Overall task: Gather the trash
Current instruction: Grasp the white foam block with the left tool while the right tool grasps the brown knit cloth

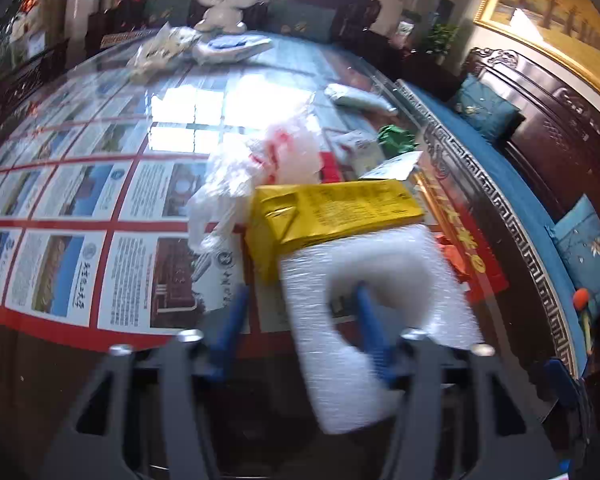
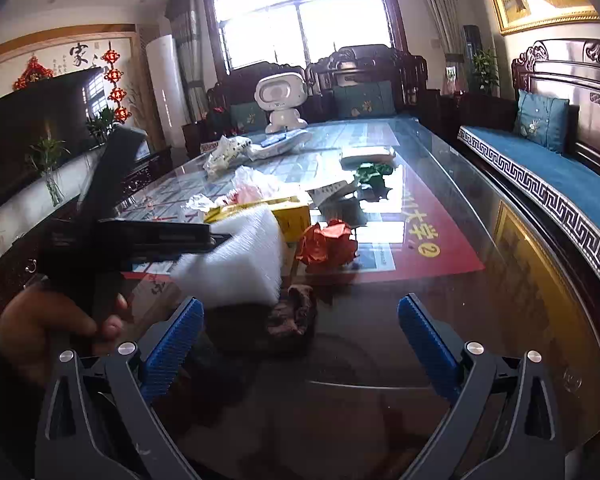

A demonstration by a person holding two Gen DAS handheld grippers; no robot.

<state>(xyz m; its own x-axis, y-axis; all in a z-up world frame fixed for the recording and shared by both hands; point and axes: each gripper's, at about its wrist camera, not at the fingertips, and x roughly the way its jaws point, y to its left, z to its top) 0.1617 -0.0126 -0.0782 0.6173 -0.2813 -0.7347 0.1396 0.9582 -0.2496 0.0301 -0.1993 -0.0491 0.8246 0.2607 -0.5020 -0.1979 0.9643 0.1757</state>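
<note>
I have the left gripper [image 1: 300, 316] down at the near end of the glass table [image 2: 500, 280], its blue fingers [image 1: 232, 320] partly drawn together. A white foam sheet [image 1: 380, 280] lies across the right finger, with that finger showing through a hole in the sheet. The picture is blurred there, so I cannot tell whether the pads actually press on the foam. From the right wrist view, the same foam sheet sits at the tip of the left gripper, lifted at a tilt above the table.

The right gripper [image 2: 300, 320] stands wide open, nothing between its fingers, low over the dark glass. Just ahead of it lies a crumpled brown wrapper [image 2: 292, 312].

Other trash on the table: a yellow box [image 1: 332, 212] touching the far edge of the foam, a clear plastic bag [image 1: 260, 168] with red print behind it, a red paper ball [image 2: 328, 244] beside the box, a green paper ball [image 2: 372, 172] farther back, and a loose white card [image 2: 332, 190] between them. A white robot toy [image 2: 282, 100] stands at the far end. The hand [image 2: 40, 328] grips the left gripper's handle at the left edge.
</note>
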